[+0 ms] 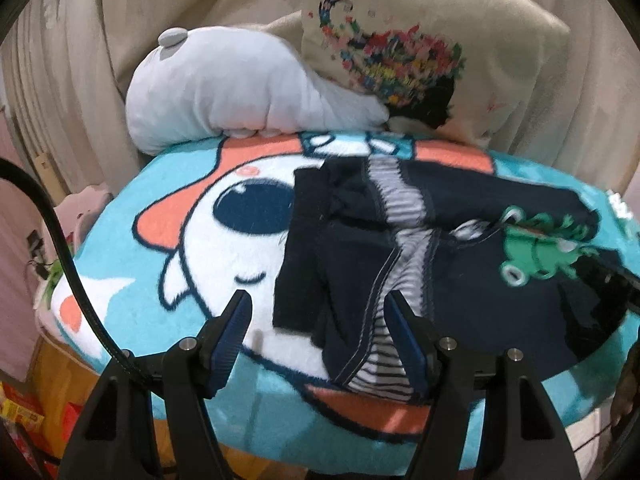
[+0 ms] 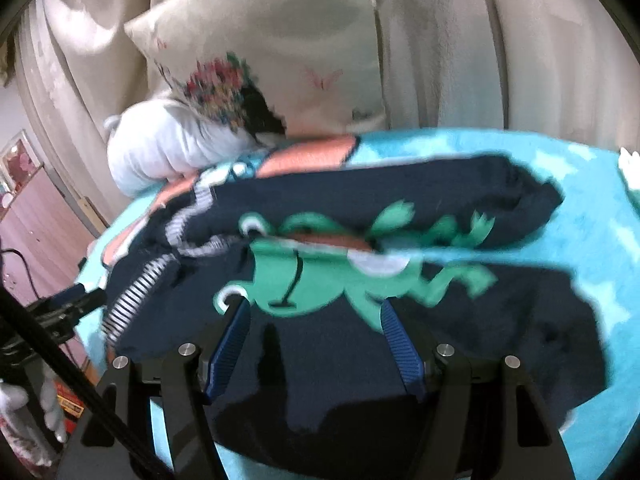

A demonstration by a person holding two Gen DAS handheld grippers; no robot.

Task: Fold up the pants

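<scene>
A turquoise cartoon blanket (image 1: 132, 216) covers the surface and carries everything. Behind it, from 10 to 2 o'clock in both views, hang beige curtains (image 1: 80, 60).

On the blanket lie the navy pants (image 1: 460, 280), spread from the middle toward 3 o'clock in the left wrist view. Their long axis runs roughly 9 to 3 o'clock. The striped waistband (image 1: 400, 200) end points toward 9 o'clock in the right wrist view, and the two legs reach toward 3 o'clock. A green frog print (image 2: 320, 276) spans both legs; motion blur softens its outline, so the gap between the legs appears to show blanket.

At 12 o'clock beyond the pants, a cream cushion with a floral print (image 1: 420, 32) leans against the curtains, and a white plush toy (image 1: 224, 92) lies at 11 o'clock touching it. Neither lies on the pants.

The left gripper (image 1: 318, 308) has its jaws spread wide, its right finger over the waistband. The right gripper (image 2: 314, 316) is likewise spread wide above the nearer leg, clasping nothing.
</scene>
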